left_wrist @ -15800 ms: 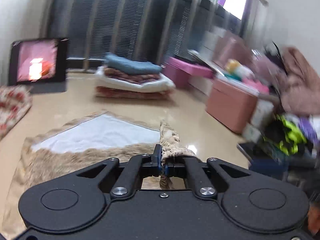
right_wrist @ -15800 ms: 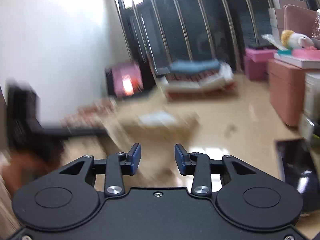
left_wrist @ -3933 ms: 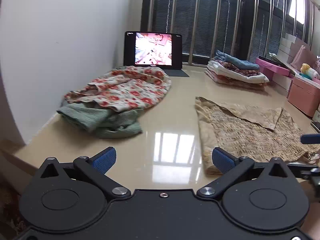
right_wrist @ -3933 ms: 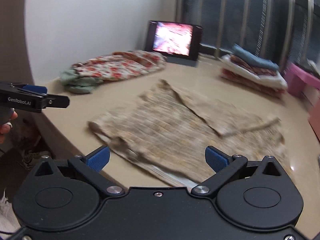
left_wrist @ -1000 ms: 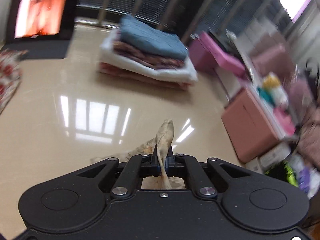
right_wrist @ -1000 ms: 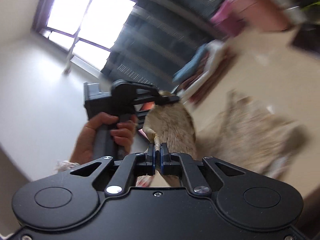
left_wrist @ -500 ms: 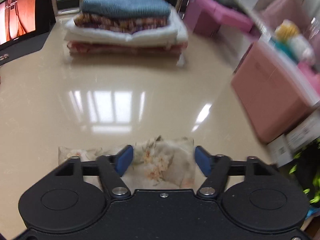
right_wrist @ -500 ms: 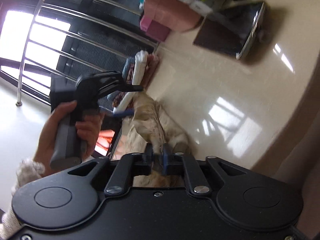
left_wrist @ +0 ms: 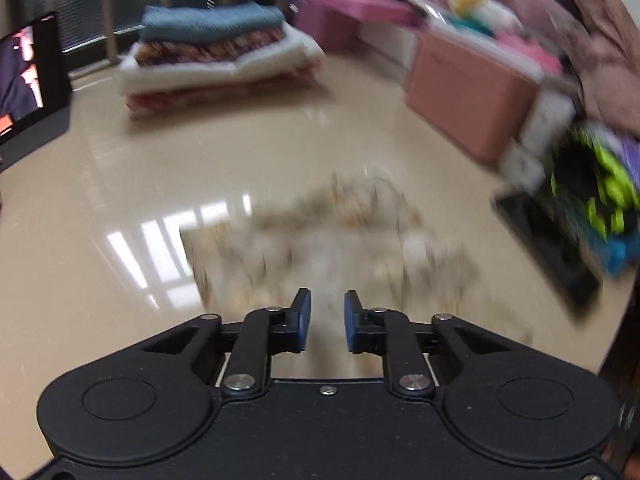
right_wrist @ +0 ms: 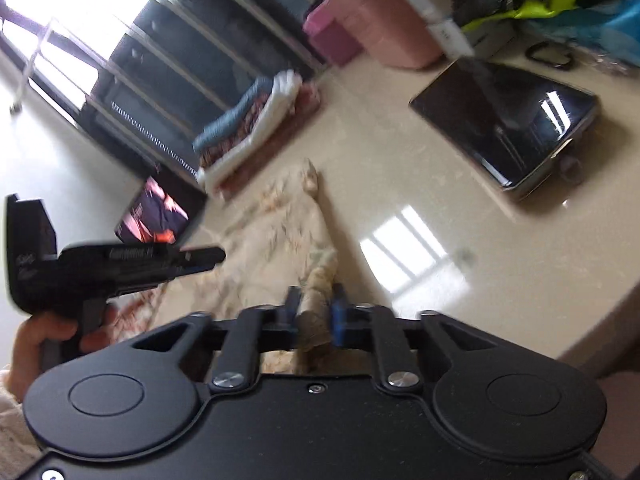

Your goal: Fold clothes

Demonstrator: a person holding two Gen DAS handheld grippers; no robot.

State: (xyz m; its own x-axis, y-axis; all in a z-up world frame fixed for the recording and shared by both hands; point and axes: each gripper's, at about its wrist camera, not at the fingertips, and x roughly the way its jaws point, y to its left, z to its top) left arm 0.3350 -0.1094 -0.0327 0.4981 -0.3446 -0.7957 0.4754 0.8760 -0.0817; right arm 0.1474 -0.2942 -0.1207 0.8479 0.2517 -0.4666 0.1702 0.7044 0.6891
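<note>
Here we find the floral garment [left_wrist: 320,240] motion-blurred on the tabletop [left_wrist: 100,208], beyond the left tool [left_wrist: 325,316], narrowly parted after closing, gripping nothing; right tool [right_wrist: 314,314] pinches its near edge.

A glossy beige floor [left_wrist: 120,184] mirrors bright window panes. Dark barred windows [right_wrist: 132,60] fill the upper left of the right wrist view, beside a white wall [right_wrist: 60,168]. Pink storage boxes [left_wrist: 472,92] stand at upper right.
</note>
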